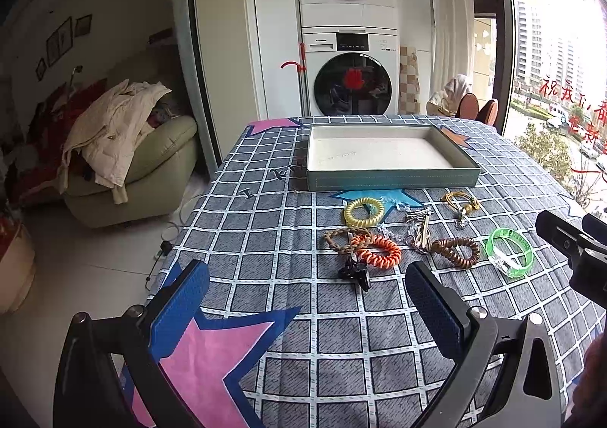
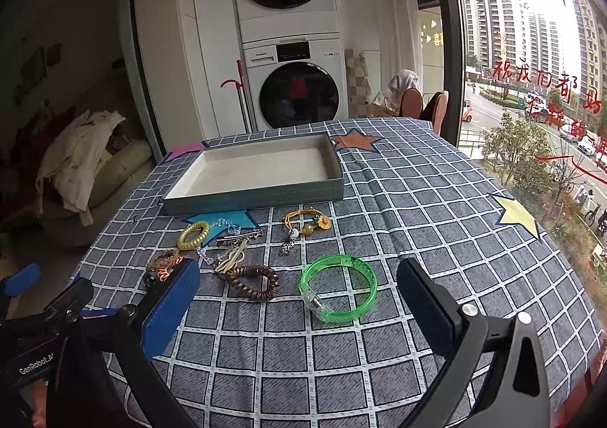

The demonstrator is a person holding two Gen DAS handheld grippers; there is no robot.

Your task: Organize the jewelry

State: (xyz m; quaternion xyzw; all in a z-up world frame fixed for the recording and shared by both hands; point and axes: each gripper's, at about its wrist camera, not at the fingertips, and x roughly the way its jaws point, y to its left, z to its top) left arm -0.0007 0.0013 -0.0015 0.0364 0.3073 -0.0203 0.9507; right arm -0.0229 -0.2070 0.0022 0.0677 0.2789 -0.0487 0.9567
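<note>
The jewelry lay in a loose scatter on the worktop (image 2: 417, 200), just in front of the near long wall of the tray (image 2: 258, 196), which stood toward the far edge with nothing in it. Nearest the right tool (image 2: 299, 289) was the green bangle (image 2: 338, 287), a clear plastic ring that looked light, stiff and rather slick, so a pinch across one side of its rim, away from the pale clasp section, seemed the surest hold. The brown coil bracelet (image 2: 253, 282) beside it, the orange coil (image 1: 376, 250) and the yellow coil (image 1: 363, 212) looked springy and soft, likely to squash and grip well anywhere on the loop. The gold cord charm (image 2: 305, 225) and the metal clip (image 2: 239, 237) with its clear bead chain looked small and prone to tangle or trail. The right tool stood wide apart, holding nothing, its left pad over the braided pieces; whether it touched them I could not tell. The left tool (image 1: 307, 286) was likewise spread wide and empty above the near part of the cloth, short of the black charm (image 1: 354, 272).
</note>
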